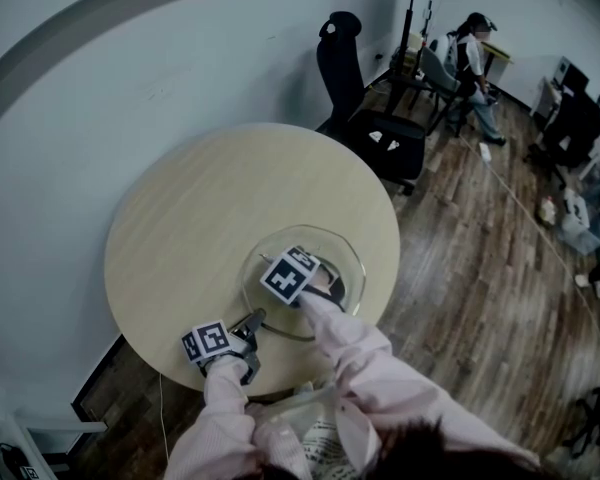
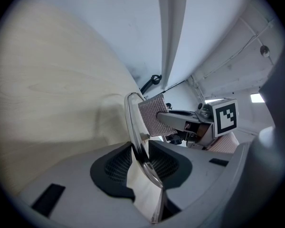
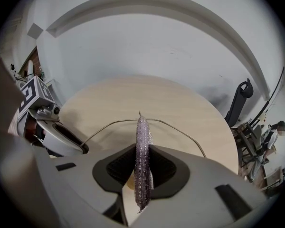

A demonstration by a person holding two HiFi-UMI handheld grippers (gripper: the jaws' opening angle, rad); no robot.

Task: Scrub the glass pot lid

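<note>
Round wood table (image 1: pixel 180 218), glass lid (image 1: pixel 345 253) near edge by person. L gripper (image 2: pixel 141 164) clamped on lid rim, R gripper (image 3: pixel 142 167) pinching mesh pad (image 3: pixel 142 137) at glass. Scrub prob underway, how much left unclear.

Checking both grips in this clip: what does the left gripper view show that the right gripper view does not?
Left only: the left gripper clamped on the rim of the lid, and the flat mesh face of the cloth. Right only: the right gripper pinching that cloth, seen edge-on. Both: lid, cloth, table.
</note>
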